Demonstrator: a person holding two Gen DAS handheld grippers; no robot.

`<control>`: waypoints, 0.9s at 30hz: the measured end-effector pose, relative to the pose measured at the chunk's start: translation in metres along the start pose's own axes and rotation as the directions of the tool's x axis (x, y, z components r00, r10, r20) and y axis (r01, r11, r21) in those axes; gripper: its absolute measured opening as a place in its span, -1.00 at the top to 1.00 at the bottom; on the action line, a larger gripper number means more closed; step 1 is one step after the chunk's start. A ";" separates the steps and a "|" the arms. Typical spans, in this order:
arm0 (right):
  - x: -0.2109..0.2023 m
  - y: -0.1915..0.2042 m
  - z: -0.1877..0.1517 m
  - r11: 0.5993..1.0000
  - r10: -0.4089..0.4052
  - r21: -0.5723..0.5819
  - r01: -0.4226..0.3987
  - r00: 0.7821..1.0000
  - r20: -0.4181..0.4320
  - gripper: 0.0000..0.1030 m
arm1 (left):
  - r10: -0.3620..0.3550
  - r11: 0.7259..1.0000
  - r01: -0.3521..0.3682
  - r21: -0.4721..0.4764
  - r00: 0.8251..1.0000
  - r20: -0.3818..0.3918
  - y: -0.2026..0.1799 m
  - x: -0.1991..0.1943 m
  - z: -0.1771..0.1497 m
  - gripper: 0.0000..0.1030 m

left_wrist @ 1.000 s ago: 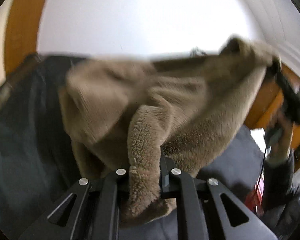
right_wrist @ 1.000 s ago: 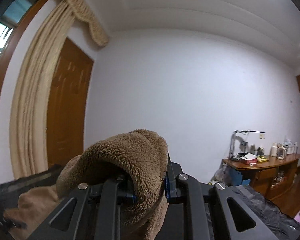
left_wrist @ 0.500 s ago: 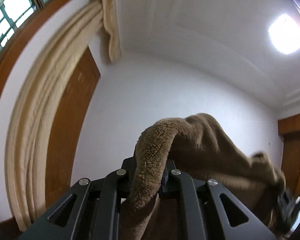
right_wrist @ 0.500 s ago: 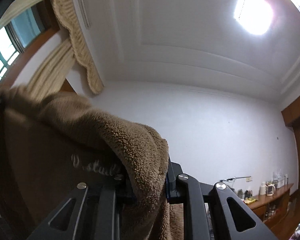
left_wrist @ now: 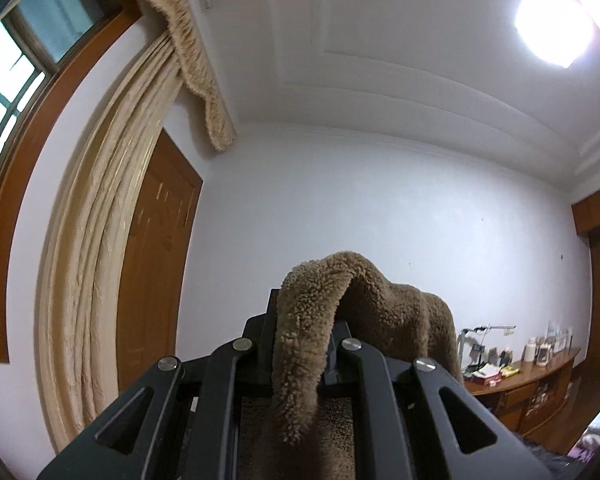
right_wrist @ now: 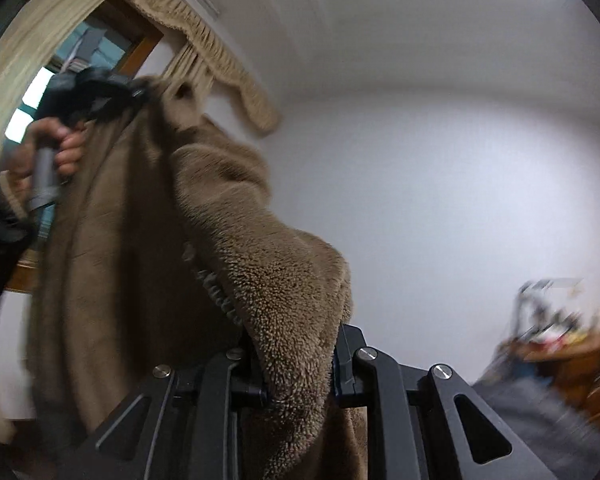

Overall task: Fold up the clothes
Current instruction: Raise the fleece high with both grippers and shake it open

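Clamping a fleece edge, the left gripper [left_wrist: 300, 344] holds the brown jacket [right_wrist: 148, 248] aloft; the right gripper [right_wrist: 300, 364], jaws opening, pinches another edge. Bare wall [left_wrist: 380, 208] at twelve o'clock, curtain [left_wrist: 96, 248] at nine.

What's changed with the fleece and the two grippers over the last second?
The left gripper swung up from over the dark surface, lifting the brown fleece garment off it; its camera now faces the wall and ceiling. The garment now hangs spread between both grippers, with the left hand raised high in the right view. The right gripper has fleece between its jaws, which are opening slightly. Unchanged: both grippers kept their pinch on the fleece.
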State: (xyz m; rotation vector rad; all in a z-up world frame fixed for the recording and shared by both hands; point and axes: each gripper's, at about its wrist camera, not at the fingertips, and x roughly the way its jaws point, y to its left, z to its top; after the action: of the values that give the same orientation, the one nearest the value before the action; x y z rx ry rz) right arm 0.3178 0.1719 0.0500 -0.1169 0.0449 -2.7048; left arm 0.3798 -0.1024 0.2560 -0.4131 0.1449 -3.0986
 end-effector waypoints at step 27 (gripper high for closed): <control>0.085 0.014 -0.073 0.532 0.812 0.575 -0.622 0.568 -0.137 -0.69 | -0.026 1.000 0.025 -0.015 0.997 -0.068 -0.020 0.017 0.008 0.72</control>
State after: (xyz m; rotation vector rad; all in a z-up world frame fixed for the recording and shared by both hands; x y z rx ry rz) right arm 0.2405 0.1242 -0.0175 0.5004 -0.3689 -1.7458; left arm 0.3657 -0.0834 0.2705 -0.3119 0.1636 -3.1400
